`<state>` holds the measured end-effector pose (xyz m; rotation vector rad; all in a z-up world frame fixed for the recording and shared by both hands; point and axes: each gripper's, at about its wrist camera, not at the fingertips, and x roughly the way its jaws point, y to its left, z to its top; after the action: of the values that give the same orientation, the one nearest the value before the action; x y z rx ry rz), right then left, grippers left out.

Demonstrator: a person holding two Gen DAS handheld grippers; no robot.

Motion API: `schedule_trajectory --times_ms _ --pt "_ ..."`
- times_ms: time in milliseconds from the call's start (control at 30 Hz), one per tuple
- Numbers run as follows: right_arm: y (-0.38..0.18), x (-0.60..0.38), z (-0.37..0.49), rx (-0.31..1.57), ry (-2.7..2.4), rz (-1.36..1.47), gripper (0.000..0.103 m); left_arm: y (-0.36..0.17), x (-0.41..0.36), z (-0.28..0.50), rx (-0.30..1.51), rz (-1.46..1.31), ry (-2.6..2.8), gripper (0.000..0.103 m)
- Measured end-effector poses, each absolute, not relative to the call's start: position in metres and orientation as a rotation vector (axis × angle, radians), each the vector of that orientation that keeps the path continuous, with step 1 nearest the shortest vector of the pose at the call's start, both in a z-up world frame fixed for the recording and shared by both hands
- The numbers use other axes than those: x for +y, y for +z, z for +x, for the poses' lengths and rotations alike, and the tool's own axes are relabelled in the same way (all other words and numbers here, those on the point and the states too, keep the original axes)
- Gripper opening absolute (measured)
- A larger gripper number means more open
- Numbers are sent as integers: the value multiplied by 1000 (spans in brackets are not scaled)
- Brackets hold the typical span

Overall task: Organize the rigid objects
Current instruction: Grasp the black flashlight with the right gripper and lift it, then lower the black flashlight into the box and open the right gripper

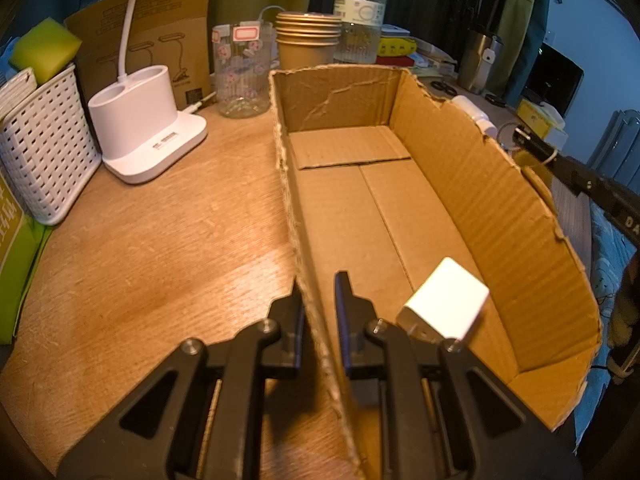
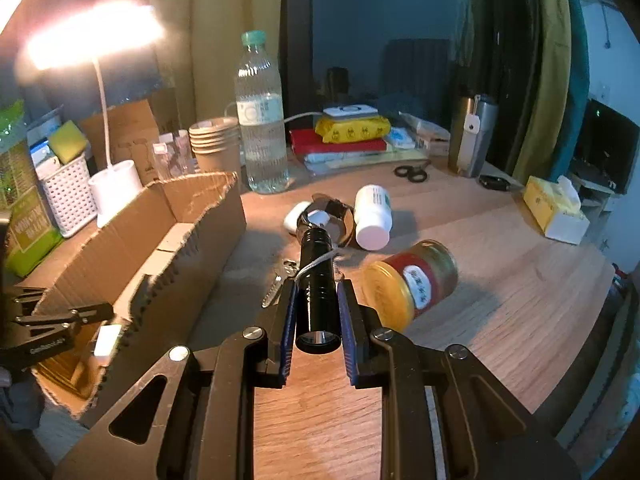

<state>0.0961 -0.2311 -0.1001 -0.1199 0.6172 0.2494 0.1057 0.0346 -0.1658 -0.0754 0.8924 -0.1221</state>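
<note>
Both claws clamped, flashlight lifted beside the box.
Left gripper [image 1: 318, 284] pinches the cardboard box [image 1: 472, 184] wall, white charger [image 1: 444, 300] inside; right gripper [image 2: 316, 292] grips the black flashlight [image 2: 316, 280] (jar [image 2: 412, 280] label unreadable) right of the box.

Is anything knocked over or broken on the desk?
Yes. The jar with the gold lid and the white bottle both lie on their sides on the wooden desk. The cardboard box has rough, torn top edges, and the left claw pinches its wall.
</note>
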Motion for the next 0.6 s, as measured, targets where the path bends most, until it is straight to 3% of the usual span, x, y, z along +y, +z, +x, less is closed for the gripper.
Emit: schedule_trajectory --times_ms 600 --pt "-55 -197 48 493 386 -137 22 -166 35 106 892 -75 -123 14"
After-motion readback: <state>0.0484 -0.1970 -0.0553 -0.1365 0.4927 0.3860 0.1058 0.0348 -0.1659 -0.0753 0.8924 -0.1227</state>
